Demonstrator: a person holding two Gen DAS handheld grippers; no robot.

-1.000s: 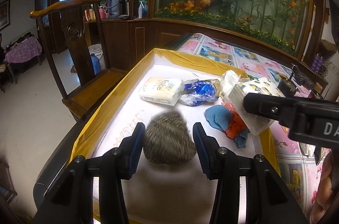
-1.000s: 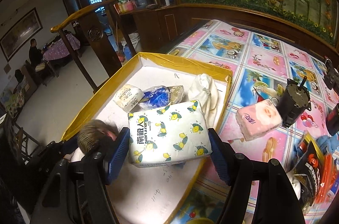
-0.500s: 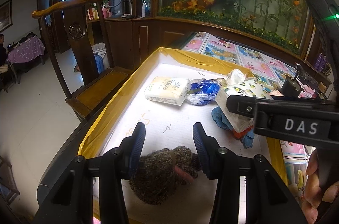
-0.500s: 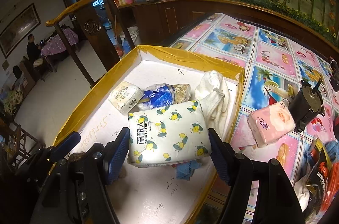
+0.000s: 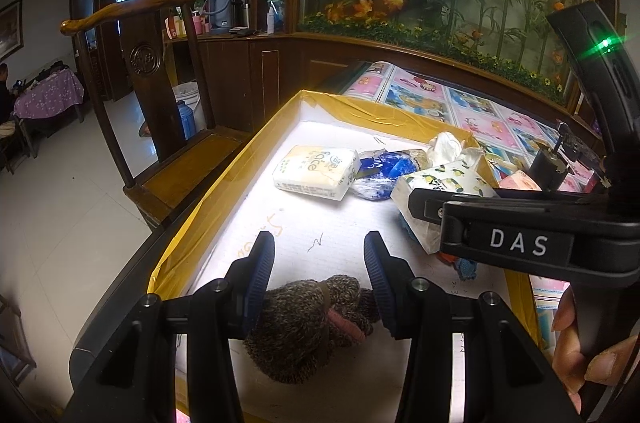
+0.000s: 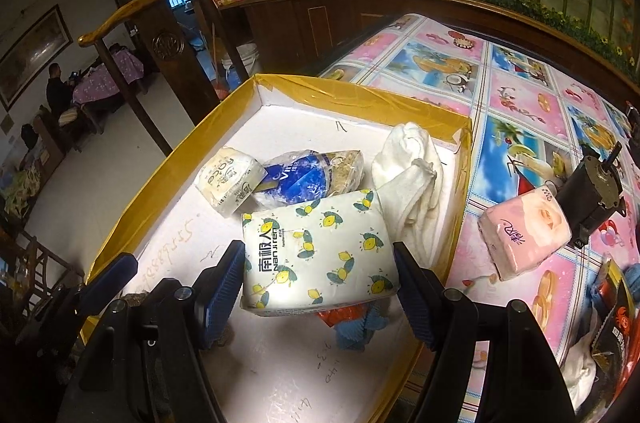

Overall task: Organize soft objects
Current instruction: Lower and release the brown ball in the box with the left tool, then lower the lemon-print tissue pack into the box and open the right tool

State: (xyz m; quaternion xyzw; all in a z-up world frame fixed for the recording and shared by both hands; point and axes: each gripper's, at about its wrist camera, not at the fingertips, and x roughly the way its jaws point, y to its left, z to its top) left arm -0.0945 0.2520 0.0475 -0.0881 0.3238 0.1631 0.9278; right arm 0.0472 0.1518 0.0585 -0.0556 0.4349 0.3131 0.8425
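The right gripper [image 5: 424, 207] crosses the left wrist view and covers part of the lemon-print tissue pack [image 6: 320, 255], whose near end also hides most of the blue and orange cloths [image 6: 356, 327] lying under it in the yellow-rimmed tray [image 6: 360, 95]. The tweed knit hat [image 5: 308, 323] is partly masked by the left gripper [image 5: 320, 279], and its far side is cut off in the right wrist view. A second ago the hat sat upright and rounded between the left pads; now it lies slumped on the tray floor, pink lining showing. The left jaws stand partly open, with the hat loose below and between them, not pinched. The right jaws are wide and clamp the tissue pack by both sides, above the tray near the white cloth [image 6: 412, 175].
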